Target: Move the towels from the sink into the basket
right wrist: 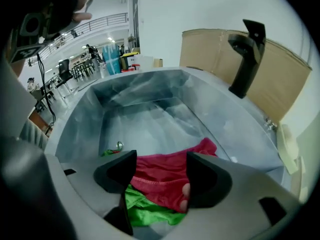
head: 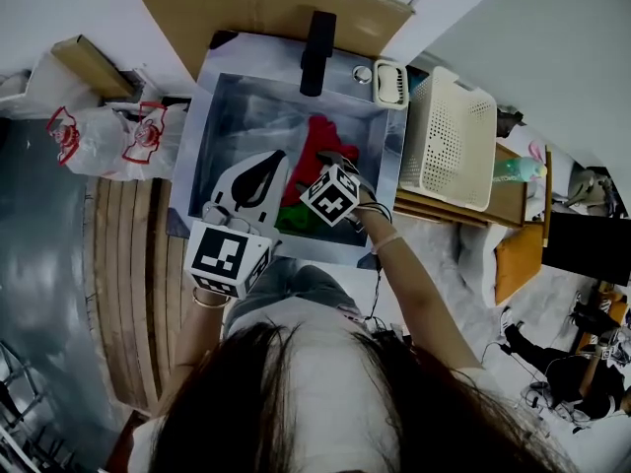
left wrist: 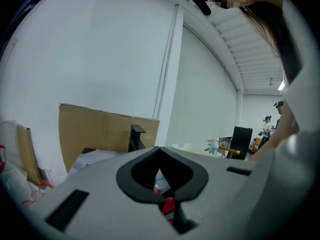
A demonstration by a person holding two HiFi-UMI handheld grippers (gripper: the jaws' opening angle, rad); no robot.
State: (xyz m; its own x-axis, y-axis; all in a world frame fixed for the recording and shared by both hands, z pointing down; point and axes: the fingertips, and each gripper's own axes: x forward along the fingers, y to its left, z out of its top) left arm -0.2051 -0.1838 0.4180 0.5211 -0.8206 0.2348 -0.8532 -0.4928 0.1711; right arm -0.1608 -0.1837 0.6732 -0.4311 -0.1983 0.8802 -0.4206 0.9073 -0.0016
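A red towel point(head: 330, 136) point(right wrist: 165, 176) lies crumpled in the steel sink point(head: 212, 116) point(right wrist: 150, 114), partly over a green towel point(head: 296, 220) point(right wrist: 142, 206). My right gripper point(head: 338, 163) point(right wrist: 161, 159) points steeply down into the sink with its jaws wide open. They straddle the red towel without pressing on it. My left gripper point(head: 271, 158) point(left wrist: 160, 149) hovers over the sink's left half, shut with its tips meeting and nothing in it. The white perforated basket point(head: 449, 136) stands on the counter right of the sink.
A black faucet point(head: 317, 52) point(right wrist: 247, 59) rises at the sink's far rim, before a cardboard sheet point(head: 266, 3). A small white holder point(head: 390, 82) sits at the far right corner. Plastic bags point(head: 108, 136) lie left of the sink. A drain fitting point(right wrist: 119, 145) shows in the sink floor.
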